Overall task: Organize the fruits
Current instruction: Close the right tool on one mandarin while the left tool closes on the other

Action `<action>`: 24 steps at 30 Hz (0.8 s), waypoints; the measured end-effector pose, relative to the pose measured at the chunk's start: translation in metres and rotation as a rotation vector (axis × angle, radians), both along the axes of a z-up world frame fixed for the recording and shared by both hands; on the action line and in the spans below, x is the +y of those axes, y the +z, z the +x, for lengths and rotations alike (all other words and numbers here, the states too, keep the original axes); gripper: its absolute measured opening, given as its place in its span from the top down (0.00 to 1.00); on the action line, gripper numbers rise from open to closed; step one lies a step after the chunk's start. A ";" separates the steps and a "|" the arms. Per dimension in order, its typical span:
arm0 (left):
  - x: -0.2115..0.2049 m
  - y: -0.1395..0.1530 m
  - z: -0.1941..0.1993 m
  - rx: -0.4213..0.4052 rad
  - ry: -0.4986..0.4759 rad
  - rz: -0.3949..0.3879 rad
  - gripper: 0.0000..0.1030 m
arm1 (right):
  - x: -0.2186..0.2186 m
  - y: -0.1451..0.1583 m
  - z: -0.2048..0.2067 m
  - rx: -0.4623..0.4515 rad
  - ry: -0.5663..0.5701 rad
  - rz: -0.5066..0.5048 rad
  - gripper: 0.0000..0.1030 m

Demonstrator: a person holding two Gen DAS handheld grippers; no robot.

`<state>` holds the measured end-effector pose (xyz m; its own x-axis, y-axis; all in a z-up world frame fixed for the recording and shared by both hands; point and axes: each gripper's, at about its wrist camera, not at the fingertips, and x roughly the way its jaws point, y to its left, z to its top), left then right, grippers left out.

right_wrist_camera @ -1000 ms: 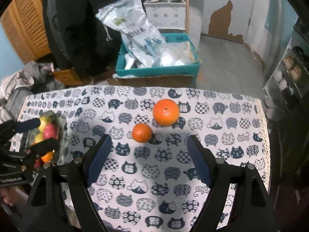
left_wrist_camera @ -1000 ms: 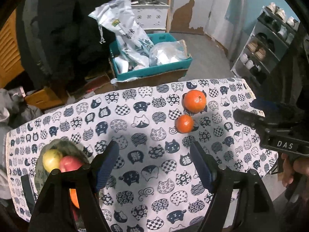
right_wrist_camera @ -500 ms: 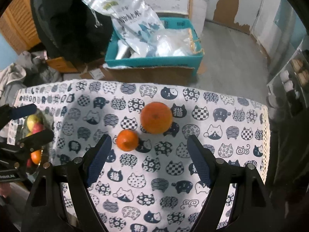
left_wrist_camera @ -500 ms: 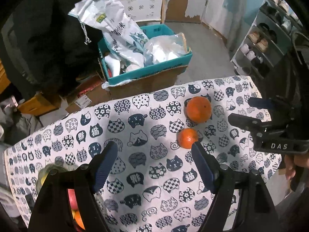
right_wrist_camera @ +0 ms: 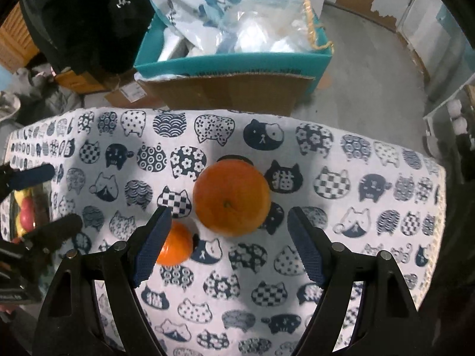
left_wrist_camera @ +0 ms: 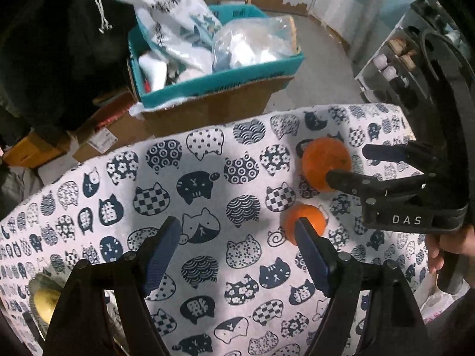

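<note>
A large orange (right_wrist_camera: 233, 197) and a small orange (right_wrist_camera: 175, 244) lie on the cat-print tablecloth (right_wrist_camera: 356, 178). My right gripper (right_wrist_camera: 228, 237) is open just above the large orange, which sits between its fingers; the small one is by the left fingertip. In the left wrist view the large orange (left_wrist_camera: 325, 163) and the small orange (left_wrist_camera: 304, 222) lie at the right, and the right gripper (left_wrist_camera: 347, 163) straddles the large one. My left gripper (left_wrist_camera: 237, 246) is open and empty. A bowl (left_wrist_camera: 38, 290) holds a yellow fruit (left_wrist_camera: 44, 299) at the bottom left.
The bowl's fruits (right_wrist_camera: 25, 213) show at the left of the right wrist view. Beyond the table's far edge a teal box (right_wrist_camera: 237, 59) full of plastic bags sits on a cardboard box on the floor. A shoe rack (left_wrist_camera: 397, 65) stands at the right.
Both grippers have moved forward and lower toward the oranges. The right gripper has come down around the large orange. The bowl has slid toward the frame edge.
</note>
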<state>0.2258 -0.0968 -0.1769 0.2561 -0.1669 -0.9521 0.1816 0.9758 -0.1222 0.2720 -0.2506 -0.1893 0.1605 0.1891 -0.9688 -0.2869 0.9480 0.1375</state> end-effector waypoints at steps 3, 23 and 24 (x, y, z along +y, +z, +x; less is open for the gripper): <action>0.002 -0.010 0.004 0.018 -0.003 0.005 0.22 | 0.003 -0.013 0.006 0.017 0.003 -0.015 0.23; -0.008 -0.028 0.007 0.073 -0.009 -0.067 0.22 | 0.007 -0.049 0.010 0.055 -0.018 -0.027 0.32; -0.011 -0.028 0.006 0.074 -0.015 -0.068 0.22 | 0.004 -0.048 0.007 0.051 -0.023 -0.029 0.32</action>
<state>0.2318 -0.1078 -0.2051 0.1822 -0.2350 -0.9548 0.1842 0.9620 -0.2016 0.2793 -0.2465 -0.2374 0.1147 0.1577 -0.9808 -0.2581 0.9581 0.1238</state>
